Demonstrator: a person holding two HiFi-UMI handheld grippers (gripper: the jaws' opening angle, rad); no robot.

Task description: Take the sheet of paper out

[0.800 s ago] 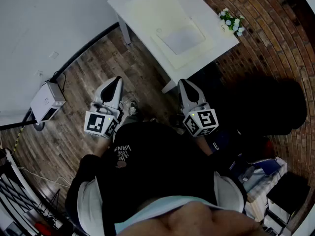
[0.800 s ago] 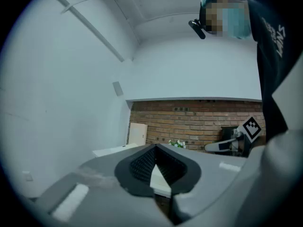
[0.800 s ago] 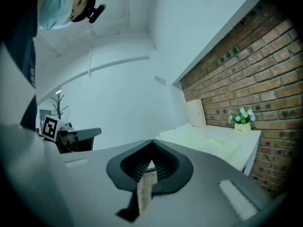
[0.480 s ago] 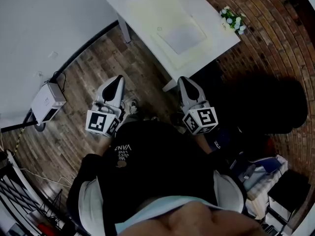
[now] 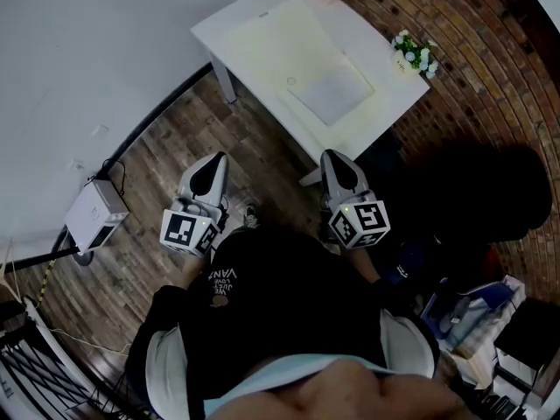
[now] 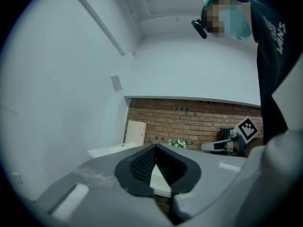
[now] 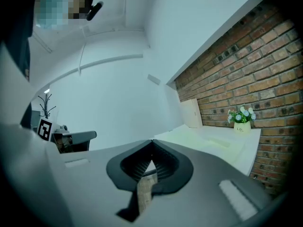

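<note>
Brick and white plaster are meeting behind the white surface [image 5: 398, 84], which is standing well ahead of me on the wood floor. The sheet [image 5: 337, 90] is lying on it, greyish, inside the outline of a pale folder [image 5: 280, 38]. I am judging that it is tucked in there, which is why it has to come out.

I am holding my left gripper [image 5: 211, 166] and right gripper [image 5: 338, 163] low in front of my body, both pointing at the surface. Both pairs of jaws are pressed fully together with nothing between them, so I am only approaching and they are needing to open before any grasp.

Flowers [image 7: 241, 114] are sitting at the far corner by the brick, out of the way; their pot is reading "Life". My black shirt [image 5: 262, 296] is showing white print, seemingly "VANS" and "LOVE".
</note>
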